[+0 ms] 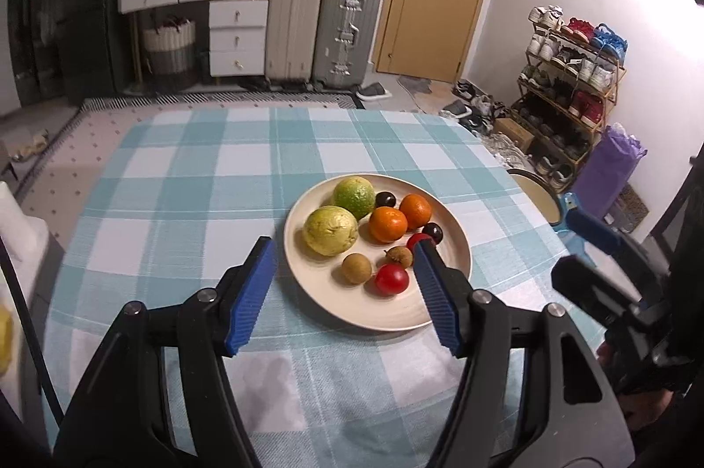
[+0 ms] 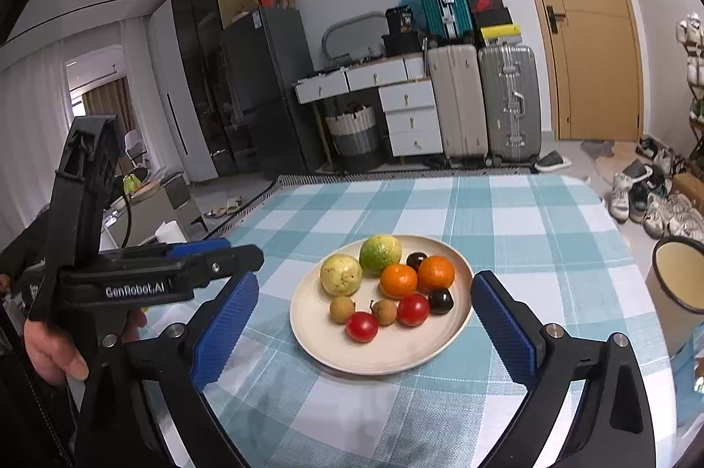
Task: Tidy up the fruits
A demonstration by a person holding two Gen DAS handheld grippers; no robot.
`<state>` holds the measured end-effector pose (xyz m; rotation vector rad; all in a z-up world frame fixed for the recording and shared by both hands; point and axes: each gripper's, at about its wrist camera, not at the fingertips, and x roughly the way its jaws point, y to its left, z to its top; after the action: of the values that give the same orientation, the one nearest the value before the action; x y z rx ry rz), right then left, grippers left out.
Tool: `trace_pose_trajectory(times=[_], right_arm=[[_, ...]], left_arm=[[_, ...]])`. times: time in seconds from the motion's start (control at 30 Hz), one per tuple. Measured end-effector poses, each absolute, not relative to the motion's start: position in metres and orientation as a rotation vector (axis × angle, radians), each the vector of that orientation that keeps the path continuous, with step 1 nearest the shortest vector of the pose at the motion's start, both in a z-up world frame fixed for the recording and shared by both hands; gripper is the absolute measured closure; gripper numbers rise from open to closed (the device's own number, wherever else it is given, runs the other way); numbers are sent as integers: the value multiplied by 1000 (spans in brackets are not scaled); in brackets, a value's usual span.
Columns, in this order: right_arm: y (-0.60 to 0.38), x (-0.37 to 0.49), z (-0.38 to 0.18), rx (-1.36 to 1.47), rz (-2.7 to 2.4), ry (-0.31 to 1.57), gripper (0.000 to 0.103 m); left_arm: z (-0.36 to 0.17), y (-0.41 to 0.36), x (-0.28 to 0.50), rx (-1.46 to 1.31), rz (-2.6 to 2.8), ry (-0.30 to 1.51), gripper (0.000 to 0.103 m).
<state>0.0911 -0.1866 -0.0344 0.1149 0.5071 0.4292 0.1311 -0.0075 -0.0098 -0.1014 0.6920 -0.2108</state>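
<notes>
Resting on a blue-and-white checked tablecloth (image 2: 506, 212), one cream plate (image 2: 387, 358) carries the whole stock of fruit: two large yellow-green fruits (image 2: 341, 274) toward the far-left rim, two oranges (image 2: 398, 281) touching side by side at the centre, two dark plums (image 2: 441, 300), two red tomatoes (image 2: 361, 326) and two small brown longans (image 2: 342, 309) along the near edge. Like seems grouped roughly with like, larger pieces at the back, which suggests the sorting is either well along or not begun; the views cannot settle which. Left gripper (image 1: 345, 278): fingers spread wide, nothing between them, hovering low over the plate's near-left rim, its right finger overlapping a tomato (image 1: 418, 241) in view. Right gripper (image 2: 365, 331): fingers likewise wide apart and empty, framing the plate from the near side, presumably poised for a pick. One enamel cup (image 2: 677, 278) stands near the table's right edge, apart from the plate, a possible destination for the smaller pieces.
</notes>
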Motion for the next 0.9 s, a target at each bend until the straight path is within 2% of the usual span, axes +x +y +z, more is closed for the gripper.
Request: trace_pose_trajectory(times=[0.23,0.9], right_arm=[[-182,74,-25,89,413,461,1],[-186,35,-15,53,360,318,0]], left_arm=[[7,-5,98,-85,-177,579,23],[6,-14,42,-74,-143,502,18]])
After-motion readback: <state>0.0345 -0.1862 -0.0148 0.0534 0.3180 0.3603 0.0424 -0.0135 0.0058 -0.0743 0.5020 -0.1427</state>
